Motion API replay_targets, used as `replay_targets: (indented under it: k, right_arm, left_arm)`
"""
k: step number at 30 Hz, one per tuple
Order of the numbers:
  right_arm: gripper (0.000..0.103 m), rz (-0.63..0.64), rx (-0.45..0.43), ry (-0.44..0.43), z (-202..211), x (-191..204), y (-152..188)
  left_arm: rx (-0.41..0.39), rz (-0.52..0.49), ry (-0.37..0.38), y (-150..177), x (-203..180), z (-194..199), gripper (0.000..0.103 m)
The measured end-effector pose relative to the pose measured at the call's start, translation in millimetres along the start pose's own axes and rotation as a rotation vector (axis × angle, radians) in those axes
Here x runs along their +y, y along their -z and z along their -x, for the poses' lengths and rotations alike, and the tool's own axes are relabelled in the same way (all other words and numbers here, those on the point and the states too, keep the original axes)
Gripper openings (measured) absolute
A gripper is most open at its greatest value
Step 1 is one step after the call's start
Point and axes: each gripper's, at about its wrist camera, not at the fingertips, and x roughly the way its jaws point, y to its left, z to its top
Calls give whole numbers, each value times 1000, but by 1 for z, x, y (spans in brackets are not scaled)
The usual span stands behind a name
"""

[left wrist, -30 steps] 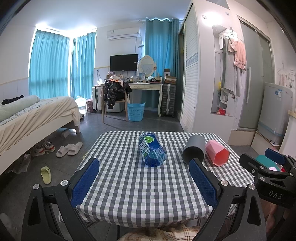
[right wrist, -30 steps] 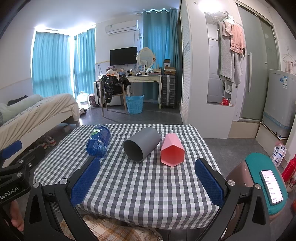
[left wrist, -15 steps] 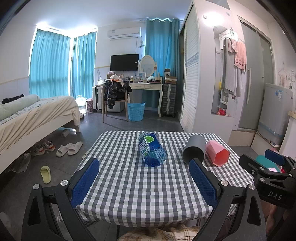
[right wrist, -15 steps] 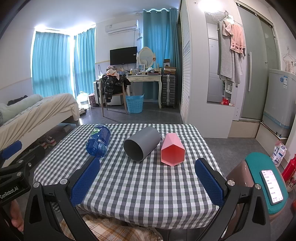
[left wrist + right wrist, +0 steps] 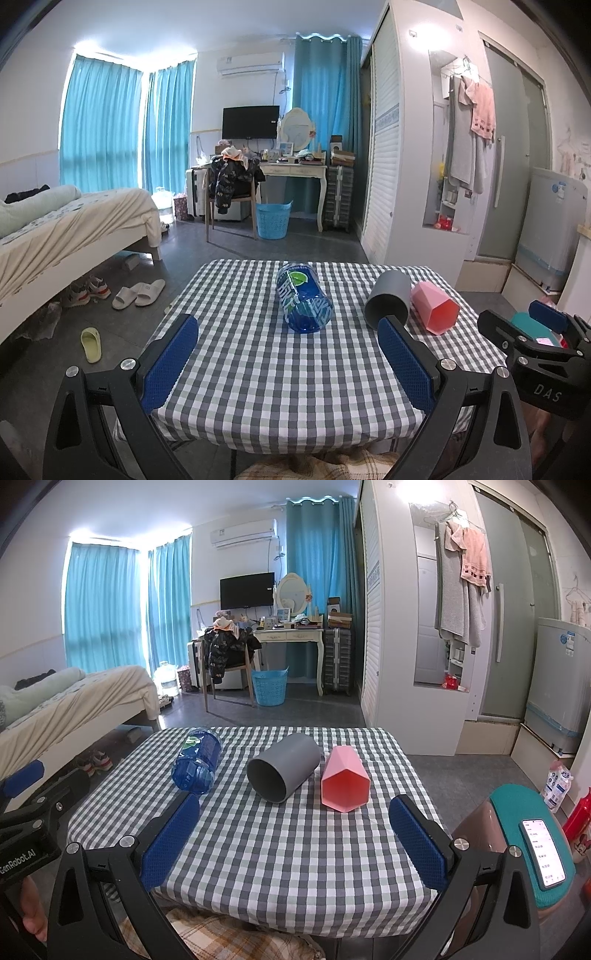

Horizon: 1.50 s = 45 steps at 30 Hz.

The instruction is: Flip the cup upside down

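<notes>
A grey cup (image 5: 282, 770) lies on its side on the checked table (image 5: 295, 849), mouth toward me; it also shows in the left wrist view (image 5: 388, 301). A pink faceted cup (image 5: 345, 781) lies on its side just right of it, and shows in the left wrist view too (image 5: 434, 306). My right gripper (image 5: 293, 843) is open and empty over the table's near edge, short of both cups. My left gripper (image 5: 288, 363) is open and empty, in line with a blue bottle (image 5: 304, 301).
The blue bottle (image 5: 197, 762) lies on its side at the table's left. A stool with a phone (image 5: 543, 851) stands to the right of the table. Bed (image 5: 66, 229), slippers (image 5: 138, 293), chair and desk are beyond.
</notes>
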Motion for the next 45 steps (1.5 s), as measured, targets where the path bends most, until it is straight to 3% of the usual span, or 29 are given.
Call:
replay_targets:
  k: [5, 14, 17, 25, 26, 27, 28, 36, 45]
  right_arm:
    - [103, -23, 11, -5, -14, -8, -5]
    - [103, -50, 54, 11, -62, -33, -20]
    - [103, -14, 46, 53, -81, -36, -21]
    - [103, -18, 103, 39, -129, -51, -14]
    - [103, -20, 109, 35, -134, -52, -13]
    - [103, -22, 111, 33, -138, -54, -13]
    - [103, -23, 114, 29, -142, -55, -13]
    - [103, -20, 140, 7, -152, -48, -10]
    - [103, 2, 82, 32, -105, -39, -20]
  left_arm:
    - [32, -1, -24, -11, -6, -23, 101]
    - [130, 8, -86, -27, -25, -117, 101]
    - [153, -7, -105, -23, -28, -152, 101]
    - [265, 8, -100, -3, -30, -214, 99]
    - [287, 3, -114, 1, -30, -220, 92]
    - [300, -2, -109, 3, -31, -223, 77]
    - [313, 3, -90, 6, -31, -227, 71]
    - [343, 35, -56, 8, -23, -213, 71]
    - [379, 7, -17, 33, -28, -154, 71]
